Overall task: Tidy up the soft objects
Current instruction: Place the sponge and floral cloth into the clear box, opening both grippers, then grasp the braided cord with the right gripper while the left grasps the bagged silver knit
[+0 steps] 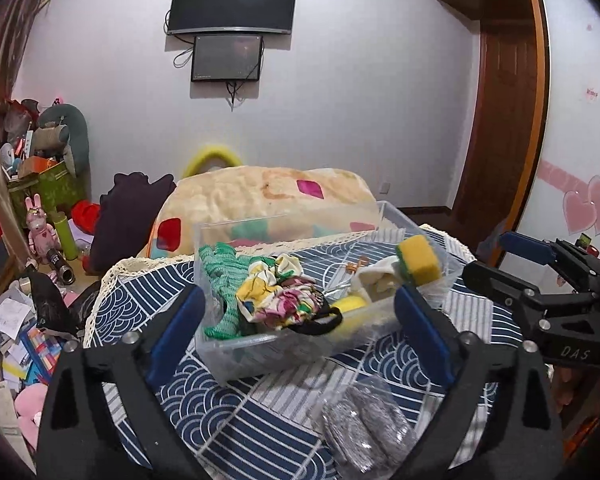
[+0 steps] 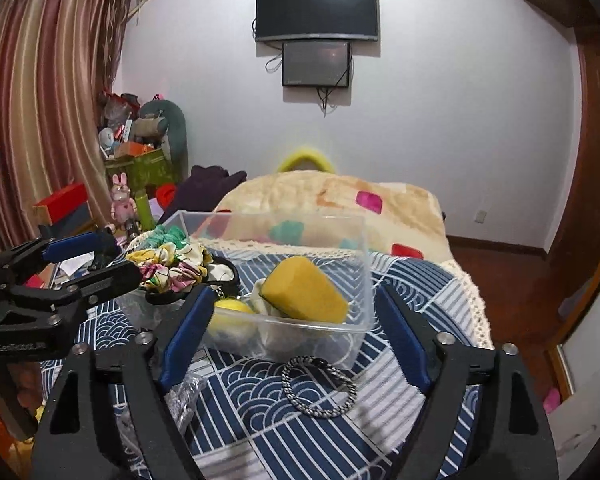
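Soft things sit together inside the clear plastic bin [image 1: 236, 354], which I take as my landmark on the tabletop's blue wave-patterned cloth [image 1: 260, 412]. At the bin's left end, from my left wrist view, lies a green knitted piece [image 1: 224, 280], and next to it toward the middle a heap of floral scrunchies [image 1: 276, 296] with a black band [image 1: 320, 322] draped at their near edge. At the bin's right end a yellow sponge with a green scouring face [image 1: 418, 260] leans tilted on a white cloth [image 1: 380, 280], and a yellow ball [image 1: 350, 306] rests low against the near wall between the scrunchies and that cloth.

Outside the bin, just in front of its near wall, a bag of steel scourers [image 1: 366, 424] lies on the cloth in my left view. My right view shows a braided bracelet ring [image 2: 320, 386] lying flat just in front of the bin's near right corner.

My left gripper [image 1: 300, 340] hovers in front of the bin with its jaws wide apart, holding nothing; the bin's near wall shows between them. My right gripper [image 2: 296, 338] is likewise before the bin, jaws spread and empty, with the bracelet on the cloth between them.

Beyond the bin a cream blanket [image 1: 268, 196] is heaped up.
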The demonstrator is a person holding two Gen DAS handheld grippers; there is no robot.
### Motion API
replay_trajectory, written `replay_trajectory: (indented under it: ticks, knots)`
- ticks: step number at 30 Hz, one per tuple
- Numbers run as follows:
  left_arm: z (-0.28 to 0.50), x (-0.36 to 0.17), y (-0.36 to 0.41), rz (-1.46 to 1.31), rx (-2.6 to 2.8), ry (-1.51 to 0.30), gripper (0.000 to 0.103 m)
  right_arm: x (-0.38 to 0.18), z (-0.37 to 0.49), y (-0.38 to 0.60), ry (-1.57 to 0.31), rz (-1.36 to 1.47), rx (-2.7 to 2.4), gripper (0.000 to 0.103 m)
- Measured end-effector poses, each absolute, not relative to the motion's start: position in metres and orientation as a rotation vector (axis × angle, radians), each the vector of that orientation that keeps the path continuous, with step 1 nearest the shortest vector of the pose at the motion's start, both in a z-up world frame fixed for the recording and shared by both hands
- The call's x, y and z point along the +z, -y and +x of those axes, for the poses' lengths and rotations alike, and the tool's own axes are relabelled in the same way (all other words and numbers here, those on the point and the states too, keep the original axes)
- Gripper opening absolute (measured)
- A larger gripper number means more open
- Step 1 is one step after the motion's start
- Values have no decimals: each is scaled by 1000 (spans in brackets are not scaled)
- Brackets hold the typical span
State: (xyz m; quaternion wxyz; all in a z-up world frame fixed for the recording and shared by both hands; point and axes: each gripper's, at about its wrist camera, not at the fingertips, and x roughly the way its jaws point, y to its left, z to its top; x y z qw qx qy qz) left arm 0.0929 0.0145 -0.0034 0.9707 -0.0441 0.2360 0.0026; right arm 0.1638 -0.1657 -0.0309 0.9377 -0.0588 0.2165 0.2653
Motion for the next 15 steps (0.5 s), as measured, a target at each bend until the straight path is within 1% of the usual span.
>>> replay_trajectory:
  ticks: [3, 7, 15]
  knots:
    - [85, -5, -11, -98, -1, -486, 101, -30, 157, 172, -435, -127, 536, 83]
    - [77, -16, -4, -103, -8, -513, 102, -35, 151, 180, -450, -128, 528, 83]
    - [77, -59, 12, -135, -37, -632, 102, -67, 154, 188, -546, -142, 521, 83]
